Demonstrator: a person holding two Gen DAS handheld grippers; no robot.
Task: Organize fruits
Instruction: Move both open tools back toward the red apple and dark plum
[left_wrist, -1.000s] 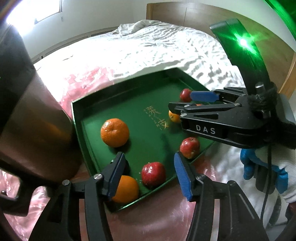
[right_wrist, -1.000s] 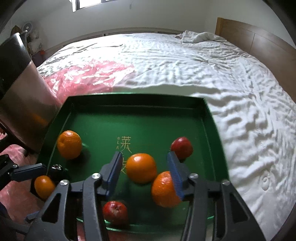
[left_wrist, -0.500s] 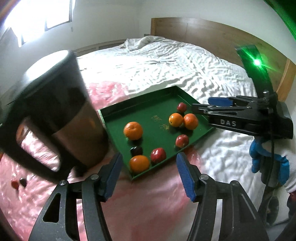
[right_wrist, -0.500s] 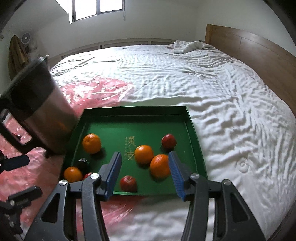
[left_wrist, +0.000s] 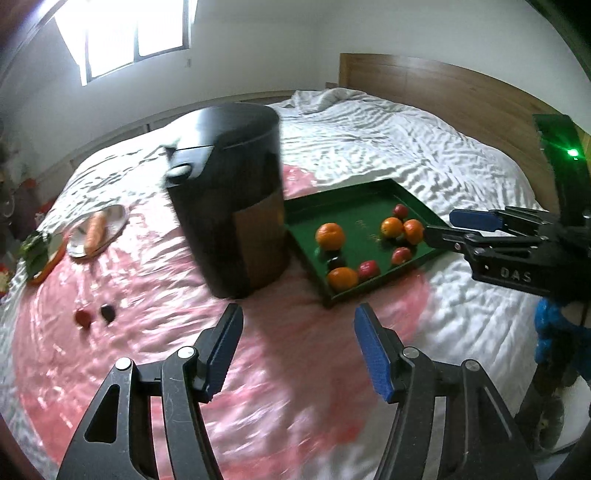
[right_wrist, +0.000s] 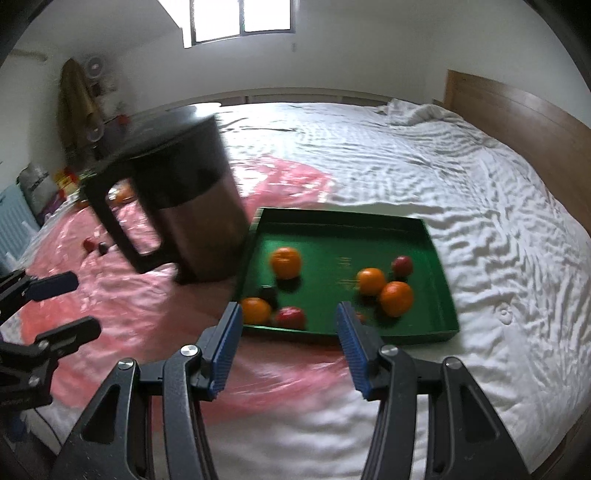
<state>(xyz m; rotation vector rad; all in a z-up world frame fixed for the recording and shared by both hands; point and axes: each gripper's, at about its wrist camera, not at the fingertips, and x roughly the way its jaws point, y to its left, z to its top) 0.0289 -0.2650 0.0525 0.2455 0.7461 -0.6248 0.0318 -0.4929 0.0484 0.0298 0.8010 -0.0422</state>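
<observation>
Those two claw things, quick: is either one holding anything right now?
Left gripper: open, nothing between its jaws, which have just been opening.
Right gripper: open, holding nothing.

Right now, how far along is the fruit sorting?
Mostly done by the look of it: four oranges and three red apples sit in the green tray. Nothing is in hand; the left tongs and right tongs are both open and empty. Left: two small fruits on the pink sheet beside the dark kettle.
</observation>
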